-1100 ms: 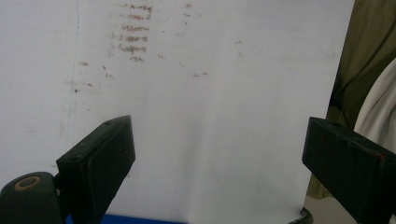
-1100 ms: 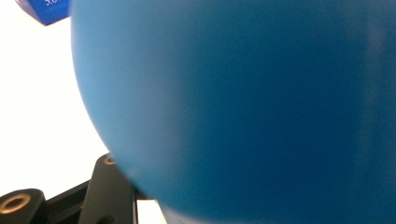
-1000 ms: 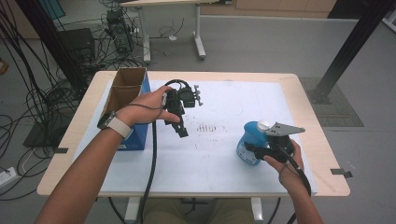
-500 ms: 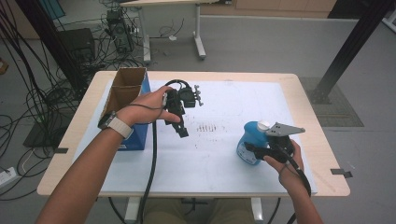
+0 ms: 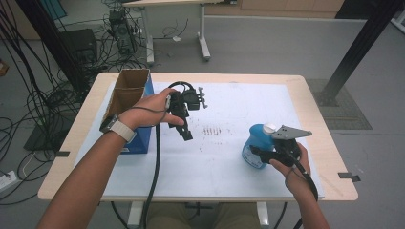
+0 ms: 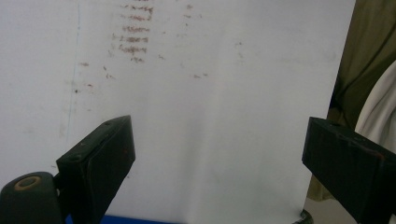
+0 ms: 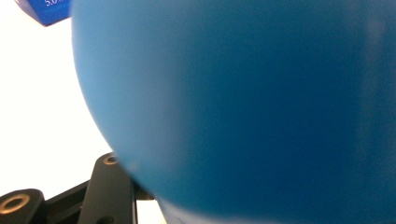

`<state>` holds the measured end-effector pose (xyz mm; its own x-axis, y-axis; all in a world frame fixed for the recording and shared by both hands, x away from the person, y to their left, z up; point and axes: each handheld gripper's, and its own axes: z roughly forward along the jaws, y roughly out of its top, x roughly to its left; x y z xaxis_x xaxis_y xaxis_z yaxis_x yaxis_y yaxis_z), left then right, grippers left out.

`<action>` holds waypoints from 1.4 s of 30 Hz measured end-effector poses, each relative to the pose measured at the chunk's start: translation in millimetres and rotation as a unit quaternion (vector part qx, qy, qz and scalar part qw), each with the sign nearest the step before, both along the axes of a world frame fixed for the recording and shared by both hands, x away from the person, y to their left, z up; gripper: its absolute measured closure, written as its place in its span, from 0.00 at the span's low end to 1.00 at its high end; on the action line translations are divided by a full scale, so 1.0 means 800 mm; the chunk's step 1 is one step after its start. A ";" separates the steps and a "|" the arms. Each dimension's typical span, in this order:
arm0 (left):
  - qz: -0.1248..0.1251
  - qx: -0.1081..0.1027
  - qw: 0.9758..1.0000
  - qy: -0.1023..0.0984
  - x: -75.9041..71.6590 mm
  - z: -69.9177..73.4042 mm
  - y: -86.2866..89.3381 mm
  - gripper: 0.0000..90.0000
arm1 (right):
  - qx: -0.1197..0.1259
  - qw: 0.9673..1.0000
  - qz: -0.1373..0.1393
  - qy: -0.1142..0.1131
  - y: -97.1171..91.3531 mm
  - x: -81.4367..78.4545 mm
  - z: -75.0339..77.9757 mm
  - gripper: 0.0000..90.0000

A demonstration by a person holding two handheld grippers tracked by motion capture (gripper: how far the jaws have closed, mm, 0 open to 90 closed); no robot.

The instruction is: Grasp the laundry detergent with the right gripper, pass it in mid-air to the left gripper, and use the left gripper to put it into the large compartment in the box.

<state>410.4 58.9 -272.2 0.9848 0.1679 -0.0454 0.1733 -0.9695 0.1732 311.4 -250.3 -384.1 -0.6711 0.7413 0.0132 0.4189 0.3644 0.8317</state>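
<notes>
Grey floor all around, cables tangled at 9 to 11 o'clock, a second desk's legs at 12. Centre frame in the high view: a pale wooden surface covered by a white sheet, faintly smudged with reddish marks near the middle.

At 10 o'clock on the sheet, an open cardboard box with blue sides, standing upright.

Left gripper — held above the sheet near the middle, just right of the box, tips angled down toward 5 o'clock. Jaws wide apart in the left gripper view, nothing between them, only smudged white sheet beyond. Left hand wrapped around the body, a watch on the wrist, black cable trailing down toward 6 o'clock.

Right gripper at 4 o'clock on the surface, clamped on a blue bottle with a white cap. Bottle resting on the sheet, well apart from the box. Close up in the right gripper view — blurred blue bottle wall pressed against the black jaws, a corner of the blue box at 11 o'clock. Right hand behind the grey plate, coming in from 5 o'clock.
</notes>
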 end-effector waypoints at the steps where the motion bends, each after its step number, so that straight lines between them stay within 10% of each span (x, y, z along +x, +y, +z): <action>1: 0.002 -0.001 1.000 0.000 0.000 0.000 0.000 0.11 | 0.000 1.000 0.000 0.000 0.000 0.000 0.000 0.49; 22: 0.004 0.008 1.000 -0.004 -0.005 0.006 0.004 0.11 | 0.012 1.000 0.016 -0.010 -0.002 0.004 0.022 0.49; 42: 0.011 0.014 1.000 -0.019 -0.022 0.026 0.012 0.11 | 0.018 0.990 0.141 -0.011 0.023 0.033 0.090 0.49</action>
<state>392.9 68.8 -251.2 0.9817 0.1903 -0.0034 0.1886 -0.9700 0.1534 337.8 -231.6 -312.5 -0.8513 0.5244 0.0197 0.2874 0.4345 0.8536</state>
